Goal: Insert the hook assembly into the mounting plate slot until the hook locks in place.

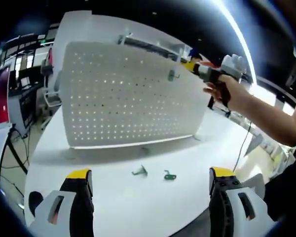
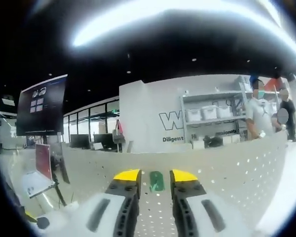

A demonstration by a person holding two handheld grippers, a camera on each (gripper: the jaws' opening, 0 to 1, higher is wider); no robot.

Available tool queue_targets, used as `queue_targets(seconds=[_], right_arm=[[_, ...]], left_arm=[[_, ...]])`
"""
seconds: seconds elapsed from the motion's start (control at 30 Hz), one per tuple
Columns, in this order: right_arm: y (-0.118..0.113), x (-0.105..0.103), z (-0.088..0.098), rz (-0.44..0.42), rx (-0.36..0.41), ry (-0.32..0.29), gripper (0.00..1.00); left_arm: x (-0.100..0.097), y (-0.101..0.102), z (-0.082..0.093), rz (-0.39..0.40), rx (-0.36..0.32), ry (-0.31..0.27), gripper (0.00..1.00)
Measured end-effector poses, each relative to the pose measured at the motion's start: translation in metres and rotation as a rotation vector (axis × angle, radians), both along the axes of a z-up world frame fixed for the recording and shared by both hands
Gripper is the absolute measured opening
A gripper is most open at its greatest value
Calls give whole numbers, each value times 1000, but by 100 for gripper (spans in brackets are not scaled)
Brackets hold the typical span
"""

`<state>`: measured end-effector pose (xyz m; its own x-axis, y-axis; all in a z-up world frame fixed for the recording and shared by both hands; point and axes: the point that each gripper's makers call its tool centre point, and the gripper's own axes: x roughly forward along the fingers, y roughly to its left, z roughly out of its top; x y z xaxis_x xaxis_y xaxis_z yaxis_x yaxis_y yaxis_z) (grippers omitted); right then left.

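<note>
A white perforated mounting plate (image 1: pixel 123 94) stands upright on a round white table (image 1: pixel 113 207). One green hook (image 1: pixel 173 75) hangs on the plate near its upper right. A person's hand holds my right gripper (image 1: pixel 189 63) just right of that hook. In the right gripper view the green hook (image 2: pixel 156 181) sits on the plate (image 2: pixel 227 173) between the yellow tips of my right gripper (image 2: pixel 155 176), with a small gap on each side. Two loose hooks (image 1: pixel 139 171) (image 1: pixel 169 175) lie on the table ahead of my left gripper (image 1: pixel 150 174), which is wide open and holds nothing.
A cable (image 1: pixel 244 140) runs down from the right gripper past the table's right edge. Desks and monitors (image 1: pixel 24 94) stand left of the table. Beyond the plate are a shelf with bins (image 2: pixel 212 123), two people (image 2: pixel 259 116) and a dark screen (image 2: pixel 42 106).
</note>
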<state>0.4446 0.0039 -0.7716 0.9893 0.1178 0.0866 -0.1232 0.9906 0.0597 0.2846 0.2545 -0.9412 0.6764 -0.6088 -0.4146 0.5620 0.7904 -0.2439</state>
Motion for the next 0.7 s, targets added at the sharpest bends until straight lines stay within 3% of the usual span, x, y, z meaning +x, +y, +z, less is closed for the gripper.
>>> queue_targets(seconds=[0.37,0.7], right_arm=[[1,-33,-35,65,-81,86,22],[2,-68,-69,92,-99,147,22]], left_arm=[[-6,0,-6,4,10,21,100],[-13,-1,-11,4,31,39,100]])
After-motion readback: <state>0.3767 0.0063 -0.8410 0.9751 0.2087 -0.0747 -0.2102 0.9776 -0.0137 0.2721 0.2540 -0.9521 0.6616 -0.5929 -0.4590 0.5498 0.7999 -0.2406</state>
